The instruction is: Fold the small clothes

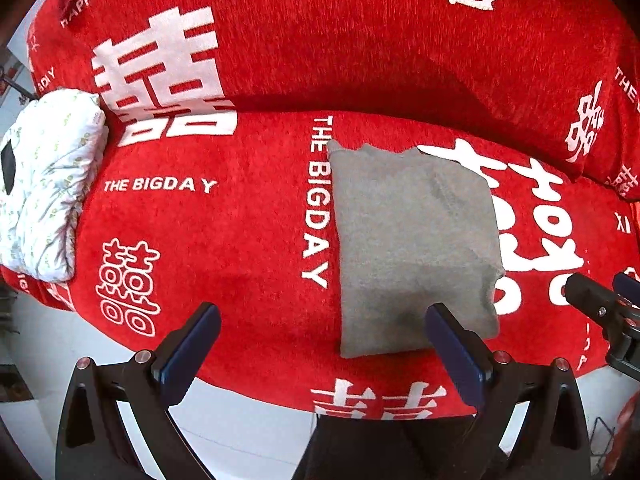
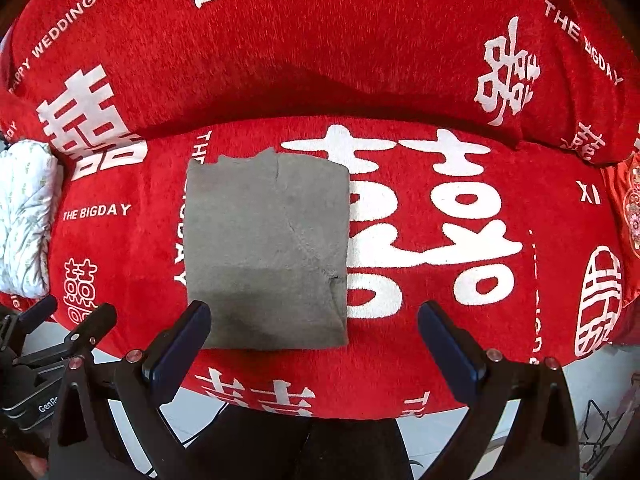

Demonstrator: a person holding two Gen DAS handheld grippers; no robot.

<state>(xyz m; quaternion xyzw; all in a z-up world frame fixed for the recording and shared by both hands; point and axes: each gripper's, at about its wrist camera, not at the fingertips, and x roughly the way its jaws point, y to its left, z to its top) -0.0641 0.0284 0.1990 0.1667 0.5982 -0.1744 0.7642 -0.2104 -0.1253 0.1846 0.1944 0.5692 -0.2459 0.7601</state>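
The grey garment [image 2: 266,252] lies folded into a flat rectangle on the red cover [image 2: 440,80] (long side running away from the cameras). Both grippers, left [image 1: 320,344] and right [image 2: 314,340], have jaws wide apart, holding nothing.

Grey garment [image 2: 266,252], folded flat.
Compact rectangle, knit-look fabric, layered folds w/ ragged far edge; lies on red cover, near front edge, approx centre.
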